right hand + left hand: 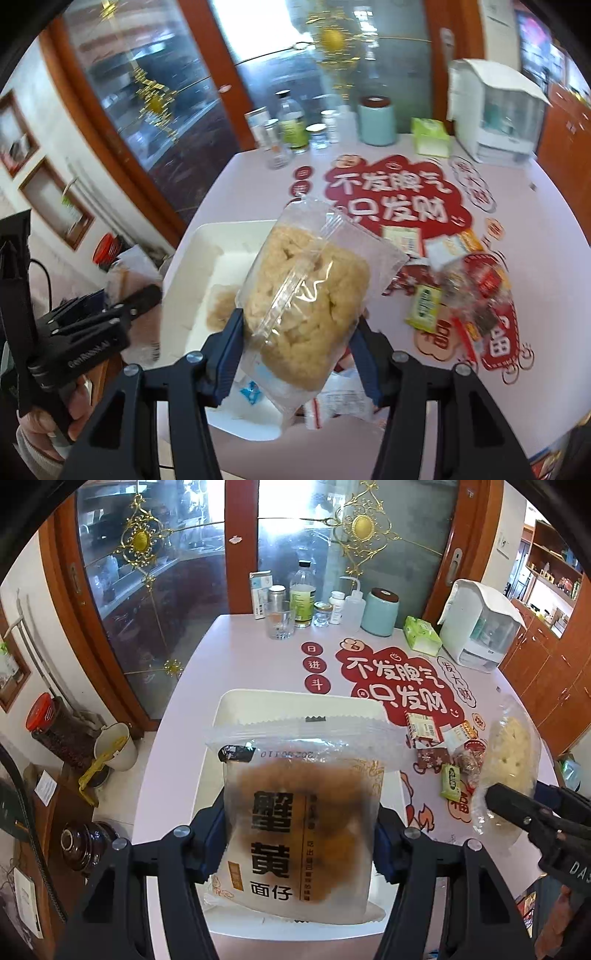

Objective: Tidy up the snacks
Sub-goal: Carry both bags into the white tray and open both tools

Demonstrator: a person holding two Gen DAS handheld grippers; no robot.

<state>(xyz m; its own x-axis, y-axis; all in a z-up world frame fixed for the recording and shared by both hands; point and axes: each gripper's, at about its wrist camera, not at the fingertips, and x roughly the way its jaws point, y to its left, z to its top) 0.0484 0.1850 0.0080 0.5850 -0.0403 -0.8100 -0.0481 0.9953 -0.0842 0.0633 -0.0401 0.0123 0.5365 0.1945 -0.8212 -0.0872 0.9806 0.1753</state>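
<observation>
My left hand-held gripper [301, 843] is clamped on the frosted bag of brown crab-roe snacks [301, 823] above the white rectangular tray [236, 705], my right hand-held gripper [295, 354] on the clear crinkly bag of pale puffed snack [308, 291] (slippery film), so either could slide out and miss the tray just ahead.

The left gripper [301, 843] is held low over the near edge of the table, pointing toward the far edge, its two blue-padded fingers [210, 845] pressed against the sides of a snack bag kept upright between them. The right gripper [295, 354] is raised over the near part of the table, beside the left one, its fingers [231, 354] clamped on the lower end of a clear packet that is tilted up and away. In the right wrist view the left gripper is seen at the left edge, gripped from below by a bare hand [55, 417].
</observation>
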